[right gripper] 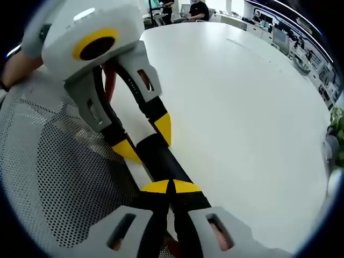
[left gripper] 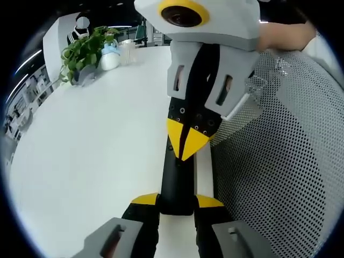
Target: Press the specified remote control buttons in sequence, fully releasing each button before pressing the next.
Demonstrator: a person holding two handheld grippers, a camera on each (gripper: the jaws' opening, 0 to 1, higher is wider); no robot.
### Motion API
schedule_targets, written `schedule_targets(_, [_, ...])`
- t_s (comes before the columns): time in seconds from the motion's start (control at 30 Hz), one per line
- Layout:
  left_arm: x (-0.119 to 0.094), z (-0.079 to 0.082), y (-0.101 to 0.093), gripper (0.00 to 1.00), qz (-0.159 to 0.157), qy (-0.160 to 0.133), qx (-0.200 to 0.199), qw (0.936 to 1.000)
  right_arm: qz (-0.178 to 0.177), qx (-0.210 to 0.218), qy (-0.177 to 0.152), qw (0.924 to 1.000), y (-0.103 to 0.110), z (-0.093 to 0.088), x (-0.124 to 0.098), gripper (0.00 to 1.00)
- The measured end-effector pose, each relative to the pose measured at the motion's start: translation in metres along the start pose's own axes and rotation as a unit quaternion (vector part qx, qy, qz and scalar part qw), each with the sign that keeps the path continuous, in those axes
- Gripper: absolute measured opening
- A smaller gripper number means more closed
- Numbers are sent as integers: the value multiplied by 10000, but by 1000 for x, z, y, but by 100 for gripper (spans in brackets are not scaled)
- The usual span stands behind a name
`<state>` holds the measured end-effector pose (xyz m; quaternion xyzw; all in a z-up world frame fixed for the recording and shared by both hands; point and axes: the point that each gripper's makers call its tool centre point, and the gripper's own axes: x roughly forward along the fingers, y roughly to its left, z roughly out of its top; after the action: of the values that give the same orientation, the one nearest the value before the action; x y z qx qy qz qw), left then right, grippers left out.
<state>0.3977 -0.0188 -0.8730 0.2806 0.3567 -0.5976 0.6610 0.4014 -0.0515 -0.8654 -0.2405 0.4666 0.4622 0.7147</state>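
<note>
White table (left gripper: 91, 156), round-edged, broad bare surface. Perforated white mesh panel (left gripper: 285, 161) runs along one edge; shows in right gripper view too. Near the far edge in left gripper view: leafy green plant (left gripper: 86, 51), a white pot-like object (left gripper: 109, 59) and a clear container (left gripper: 127, 52) just beside it. Person in black (right gripper: 200, 9) seated beyond the table's far edge, right gripper view.

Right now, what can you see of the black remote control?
The remote control is a long, slim black bar that looks like plastic; its buttons cannot be made out. It runs along the edge of the white table, beside a perforated mesh surface. The left tongs clamp its near end between their yellow tips. The right tongs, shut, seem to touch its top face with their tips.
</note>
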Motion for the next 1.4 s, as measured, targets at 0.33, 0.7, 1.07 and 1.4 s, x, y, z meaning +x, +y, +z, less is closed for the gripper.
schedule_targets(0.33, [0,0,0,24,-4,-14,-10,10000,29,421,55,9991,-1,0,0,0])
schedule_targets(0.7, [0,0,0,24,-12,-19,-24,10000,34,357,-71,9993,0,6,-2,0])
schedule_targets(1.07, [0,0,0,24,-18,-13,-22,10000,48,238,-64,9997,3,7,2,0])
schedule_targets(1.4, [0,0,0,24,-28,14,-3,10000,17,221,-55,9997,3,6,4,0])
